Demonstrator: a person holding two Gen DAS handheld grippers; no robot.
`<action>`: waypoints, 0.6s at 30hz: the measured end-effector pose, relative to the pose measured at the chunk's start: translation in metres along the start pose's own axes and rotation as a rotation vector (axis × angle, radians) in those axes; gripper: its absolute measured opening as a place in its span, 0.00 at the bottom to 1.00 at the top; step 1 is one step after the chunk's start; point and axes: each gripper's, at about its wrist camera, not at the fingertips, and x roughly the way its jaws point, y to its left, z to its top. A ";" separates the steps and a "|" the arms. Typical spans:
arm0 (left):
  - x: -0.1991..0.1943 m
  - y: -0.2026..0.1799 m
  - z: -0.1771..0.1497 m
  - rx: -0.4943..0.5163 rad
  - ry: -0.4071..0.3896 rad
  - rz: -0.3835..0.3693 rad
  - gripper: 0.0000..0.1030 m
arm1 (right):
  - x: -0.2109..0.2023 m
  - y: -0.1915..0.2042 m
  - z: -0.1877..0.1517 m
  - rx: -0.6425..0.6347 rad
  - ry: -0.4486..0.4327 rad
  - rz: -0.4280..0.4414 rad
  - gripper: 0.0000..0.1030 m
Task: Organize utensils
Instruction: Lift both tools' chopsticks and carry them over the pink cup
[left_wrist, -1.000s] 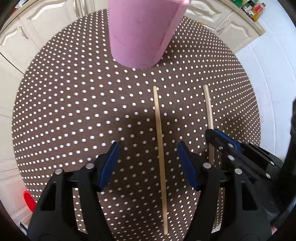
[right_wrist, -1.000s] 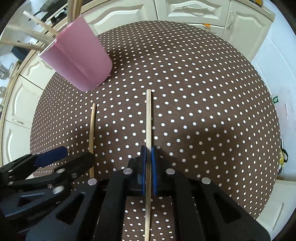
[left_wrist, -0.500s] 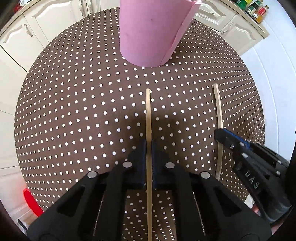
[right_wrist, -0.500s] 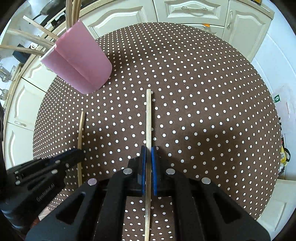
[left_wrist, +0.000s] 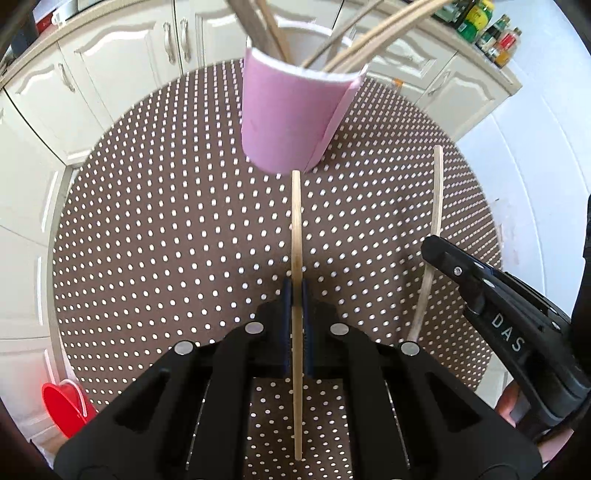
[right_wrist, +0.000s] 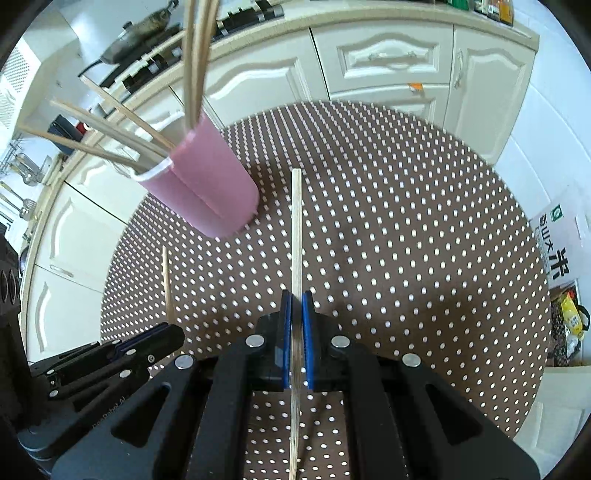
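Left claw (left_wrist: 296, 295) clenched on a thin wooden stick (left_wrist: 296, 229), right claw (right_wrist: 296, 299) on another (right_wrist: 296, 236); tall pink holder (left_wrist: 291, 118) ahead, seemingly on the dotted brown desk (left_wrist: 166, 240)

Two wooden sticks (left_wrist: 296, 236) (right_wrist: 296, 236) lifted; pink holder (left_wrist: 291, 118) upright, sticks inside

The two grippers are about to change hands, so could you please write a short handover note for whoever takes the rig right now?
Left gripper: shut on a wooden stick, held above the table.
Right gripper: shut on a second stick, also off the table.
Pink holder stands on the dotted tablecloth ahead of both grippers, with several sticks already in it.
Done: both sticks gripped. No other loose sticks show on the cloth.
Left: drop both sticks into the holder.
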 end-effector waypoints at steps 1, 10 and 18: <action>-0.005 -0.001 0.002 -0.003 -0.007 -0.003 0.06 | -0.006 0.002 0.003 -0.003 -0.017 0.003 0.04; -0.047 -0.009 0.026 -0.017 -0.106 -0.005 0.06 | -0.039 0.013 0.024 -0.028 -0.121 0.035 0.05; -0.067 -0.010 0.036 -0.006 -0.218 0.019 0.06 | -0.073 0.022 0.038 -0.046 -0.216 0.059 0.04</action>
